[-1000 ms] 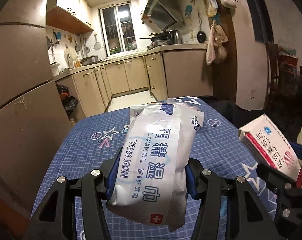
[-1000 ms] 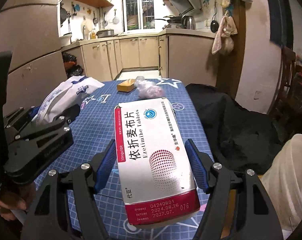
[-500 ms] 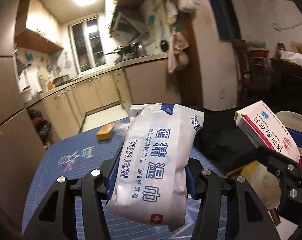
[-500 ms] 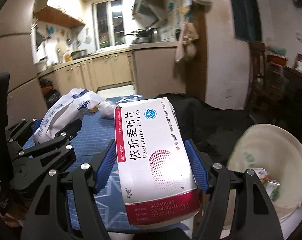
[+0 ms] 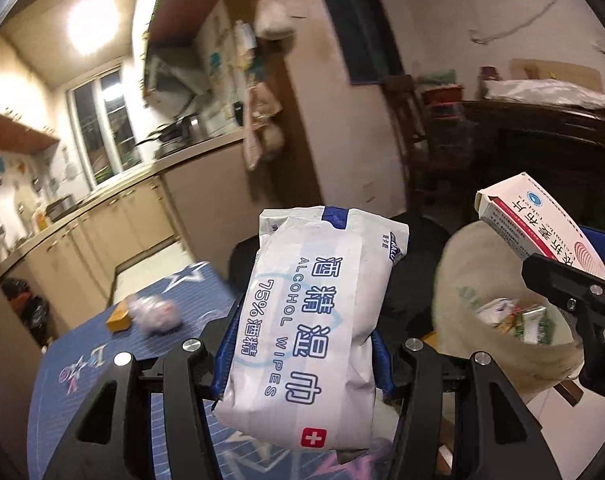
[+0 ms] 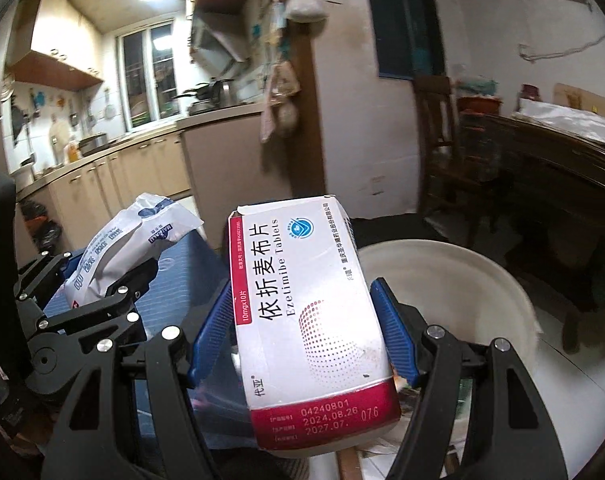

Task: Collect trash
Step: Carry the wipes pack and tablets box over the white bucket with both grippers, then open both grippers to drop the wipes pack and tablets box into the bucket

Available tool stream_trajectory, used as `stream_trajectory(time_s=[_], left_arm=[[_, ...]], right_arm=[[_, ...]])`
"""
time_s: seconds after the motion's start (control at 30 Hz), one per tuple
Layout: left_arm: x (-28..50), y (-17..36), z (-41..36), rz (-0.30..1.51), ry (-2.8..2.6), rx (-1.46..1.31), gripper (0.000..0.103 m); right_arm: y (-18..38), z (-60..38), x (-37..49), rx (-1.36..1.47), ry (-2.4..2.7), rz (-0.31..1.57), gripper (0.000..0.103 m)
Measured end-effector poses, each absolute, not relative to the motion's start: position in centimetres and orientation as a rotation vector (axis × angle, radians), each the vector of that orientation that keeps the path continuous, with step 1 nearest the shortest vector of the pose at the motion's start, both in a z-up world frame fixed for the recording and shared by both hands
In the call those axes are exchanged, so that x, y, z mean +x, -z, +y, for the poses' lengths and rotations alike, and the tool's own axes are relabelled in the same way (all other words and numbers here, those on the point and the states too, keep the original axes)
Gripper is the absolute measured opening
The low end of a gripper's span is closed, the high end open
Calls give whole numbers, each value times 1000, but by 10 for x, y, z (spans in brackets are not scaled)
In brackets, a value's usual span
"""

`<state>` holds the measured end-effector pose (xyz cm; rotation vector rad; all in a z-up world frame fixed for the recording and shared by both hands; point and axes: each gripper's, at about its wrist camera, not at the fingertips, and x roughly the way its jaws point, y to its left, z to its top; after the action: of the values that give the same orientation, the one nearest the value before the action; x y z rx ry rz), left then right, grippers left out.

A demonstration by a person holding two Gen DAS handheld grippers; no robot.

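Note:
My left gripper point(image 5: 302, 344) is shut on a white alcohol wipes pack point(image 5: 318, 320), held above the table's right edge. My right gripper point(image 6: 302, 320) is shut on a white and red tablet box point(image 6: 306, 320), held over the near rim of a cream trash bin point(image 6: 462, 276). In the left wrist view the bin point(image 5: 462, 280) stands to the right with wrappers inside, and the box point(image 5: 542, 232) hangs over it. The wipes pack point(image 6: 126, 248) and left gripper show at the left of the right wrist view.
A blue star-patterned table point(image 5: 82, 360) carries a small orange block point(image 5: 118, 316) and a crumpled plastic bag point(image 5: 158, 312). A dark cloth point(image 5: 414, 264) lies between table and bin. Kitchen cabinets point(image 5: 102, 232) stand behind; dark furniture point(image 6: 542, 184) at right.
Both grippers have swung right, from over the table toward the bin, still holding the pack and the box. The bin is now closer and larger in both views.

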<state>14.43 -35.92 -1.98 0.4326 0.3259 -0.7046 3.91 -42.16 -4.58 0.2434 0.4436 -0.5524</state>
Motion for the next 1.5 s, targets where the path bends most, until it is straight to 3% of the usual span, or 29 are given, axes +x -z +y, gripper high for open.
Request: stream_trajectory(time_s=[0.53,0.97,1.07,1.1,1.5], left_arm=[[121,43,-470,397,993,515,56],[124,54,-507,405,1064,540,56],[129,54,-512,396,1077,530,65],[130,55,-512,392,1070,531,66],[136,55,-506,400,1068,522,67]], right_arm=[[49,-505,-26,284,778,421,66],[66,-543,-14,267,814,490,66],[71,-545,-6,261,819,510,69],[72,-547,-5,264,823,512,75],[72,-550,-10,296,830,492,75]])
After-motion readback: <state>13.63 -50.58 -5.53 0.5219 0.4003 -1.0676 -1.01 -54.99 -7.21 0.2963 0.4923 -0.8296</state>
